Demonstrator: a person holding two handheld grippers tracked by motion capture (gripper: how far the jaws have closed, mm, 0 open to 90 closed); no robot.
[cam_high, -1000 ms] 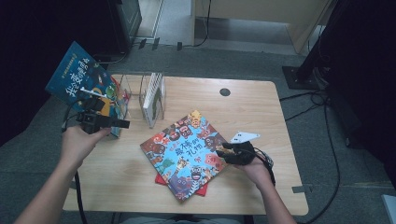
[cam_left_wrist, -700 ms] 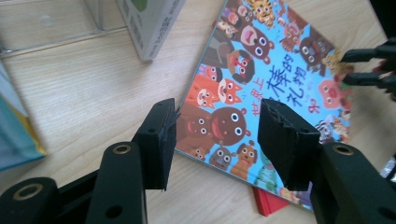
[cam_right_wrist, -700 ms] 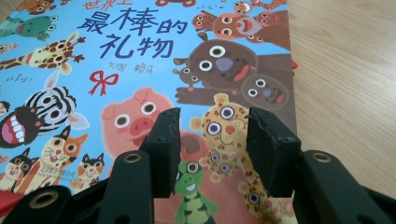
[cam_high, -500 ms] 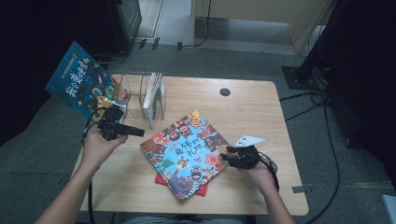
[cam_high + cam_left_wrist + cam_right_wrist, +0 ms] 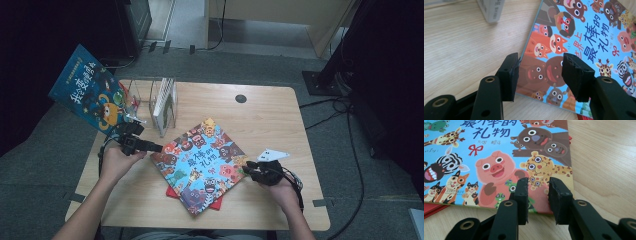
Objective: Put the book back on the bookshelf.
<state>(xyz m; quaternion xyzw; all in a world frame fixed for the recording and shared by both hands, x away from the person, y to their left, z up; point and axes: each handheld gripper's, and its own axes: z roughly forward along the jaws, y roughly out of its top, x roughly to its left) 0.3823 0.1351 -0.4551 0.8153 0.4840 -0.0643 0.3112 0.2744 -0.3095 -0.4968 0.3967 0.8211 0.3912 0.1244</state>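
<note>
At mid-desk (image 5: 280, 115) lay the animal picture book (image 5: 200, 162). Left tongs (image 5: 159, 148) spread wide at its left edge, gripping nothing; right tongs (image 5: 246, 170), just narrowed, stood unclenched at its near-right corner.

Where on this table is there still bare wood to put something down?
The far right of the table, between the round cable hole and the animal picture book, lies bare. So does the near left corner beside the left gripper. The far left is crowded by the clear book rack.
</note>
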